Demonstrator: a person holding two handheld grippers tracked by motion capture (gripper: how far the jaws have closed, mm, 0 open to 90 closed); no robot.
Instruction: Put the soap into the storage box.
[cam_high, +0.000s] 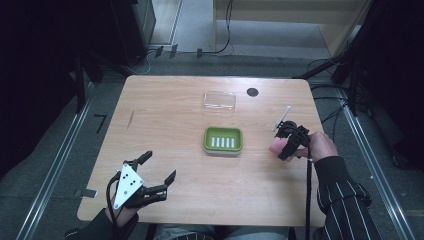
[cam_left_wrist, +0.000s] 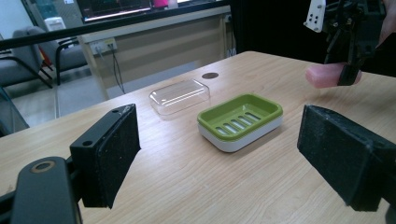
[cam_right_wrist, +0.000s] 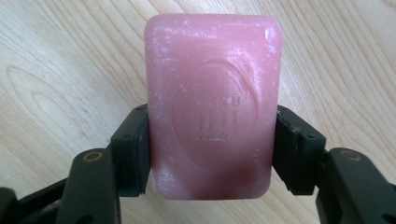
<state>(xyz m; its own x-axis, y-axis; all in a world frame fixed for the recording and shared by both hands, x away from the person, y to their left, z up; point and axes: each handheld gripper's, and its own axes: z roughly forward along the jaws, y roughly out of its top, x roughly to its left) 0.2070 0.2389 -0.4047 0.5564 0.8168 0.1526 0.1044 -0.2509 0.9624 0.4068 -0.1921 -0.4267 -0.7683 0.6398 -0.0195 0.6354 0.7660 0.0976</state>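
Right gripper (cam_right_wrist: 212, 154) clamps a pink bar of soap (cam_right_wrist: 212, 102) across its short sides, both black pads pressed flat against the bar's long edges, in the right gripper view. Soap runs lengthwise straight out from between the jaws, its far end pointing away from the hand, its stamped face turned up toward that camera with wood grain behind it. In the high view the bar (cam_high: 276, 145) sits at the right side of the wooden table (cam_high: 165, 100), pointing leftward toward the middle, held by the right gripper (cam_high: 286, 148); whether it rests on the wood or hangs just above it cannot be told.

Between the soap and the table's centre lies bare wood, and then a green soap dish (cam_high: 223, 140) with a slotted floor, its long side running across the table. A clear plastic lid (cam_high: 219, 100) lies apart behind the dish, and a small dark disc (cam_high: 252, 92) sits near the far edge.

At the near left, well apart from the soap, the left gripper (cam_high: 160, 166) has its jaws spread wide with nothing between them, aimed across the table toward the dish (cam_left_wrist: 240, 120).
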